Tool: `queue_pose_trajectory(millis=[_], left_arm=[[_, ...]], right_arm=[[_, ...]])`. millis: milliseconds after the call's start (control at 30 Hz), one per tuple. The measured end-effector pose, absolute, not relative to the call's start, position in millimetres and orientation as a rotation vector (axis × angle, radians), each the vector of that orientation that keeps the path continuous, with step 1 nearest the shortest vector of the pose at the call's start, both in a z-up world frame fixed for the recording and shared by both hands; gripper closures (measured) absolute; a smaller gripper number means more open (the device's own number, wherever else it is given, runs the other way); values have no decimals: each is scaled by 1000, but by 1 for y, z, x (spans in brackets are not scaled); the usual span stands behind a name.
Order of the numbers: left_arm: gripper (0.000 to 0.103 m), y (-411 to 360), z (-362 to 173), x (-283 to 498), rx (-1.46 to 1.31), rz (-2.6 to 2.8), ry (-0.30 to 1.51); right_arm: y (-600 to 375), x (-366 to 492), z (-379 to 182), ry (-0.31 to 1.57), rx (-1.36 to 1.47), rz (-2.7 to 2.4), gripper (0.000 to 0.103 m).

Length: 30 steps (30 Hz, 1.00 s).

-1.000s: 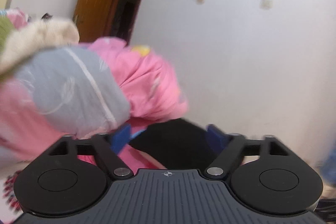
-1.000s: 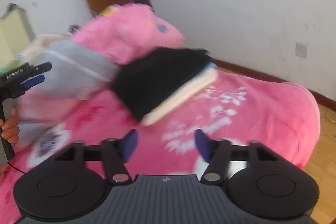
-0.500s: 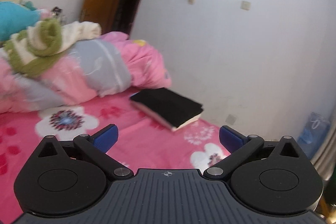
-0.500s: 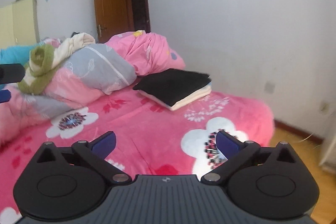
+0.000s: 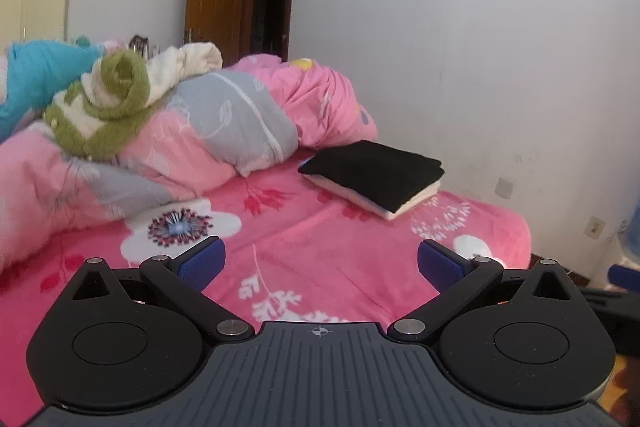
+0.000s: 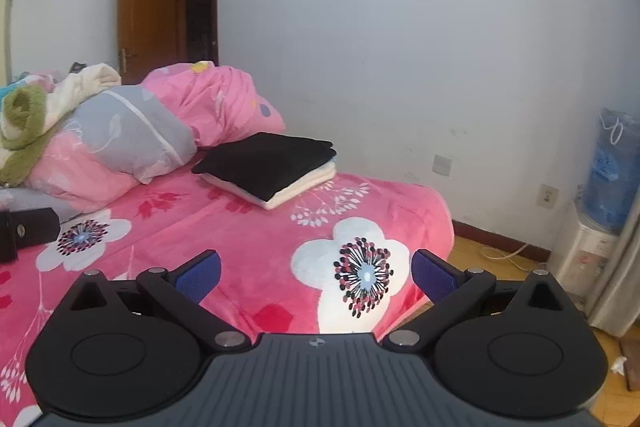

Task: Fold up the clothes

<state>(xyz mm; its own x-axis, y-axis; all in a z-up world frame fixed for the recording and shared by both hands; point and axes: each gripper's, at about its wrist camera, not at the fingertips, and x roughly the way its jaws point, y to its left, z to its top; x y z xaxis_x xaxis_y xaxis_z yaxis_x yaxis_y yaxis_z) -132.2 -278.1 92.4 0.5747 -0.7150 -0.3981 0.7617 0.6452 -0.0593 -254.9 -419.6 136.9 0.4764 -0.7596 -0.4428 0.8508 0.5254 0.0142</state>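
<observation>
With both of my jaws spread wide and nothing between them, I hang over the near part of the bed. My left gripper (image 5: 319, 263) shows its two blue pads far apart above the pink flowered bedspread (image 5: 312, 247), and my right gripper (image 6: 316, 273) stands just as wide over a big white flower printed on the same spread. At the left edge of my right view a black part of the left gripper pokes in, low over the bedspread.

Farther out, well clear of both my grippers, lies the folded stack (image 6: 268, 167): a black garment (image 5: 372, 171) on top, folded flat, with a cream garment (image 6: 308, 185) under it, resting on the bedspread near the wall. Just beyond and to the left of it is a heaped pink and grey quilt (image 5: 224, 131), and on top of that heap sits a loose green and cream garment (image 5: 116, 99), with something turquoise (image 5: 40, 75) behind.

Past the bed, a brown door (image 6: 146, 7) stands open, and a water dispenser (image 6: 608, 187) sits by the right wall.
</observation>
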Motion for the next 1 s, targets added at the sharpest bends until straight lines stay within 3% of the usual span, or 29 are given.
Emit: queue_pose_trajectory(millis=[1000], left_arm=[[0, -288, 81, -125, 130, -807, 461]], right_arm=[[-424, -240, 140, 445, 234, -1008, 0]])
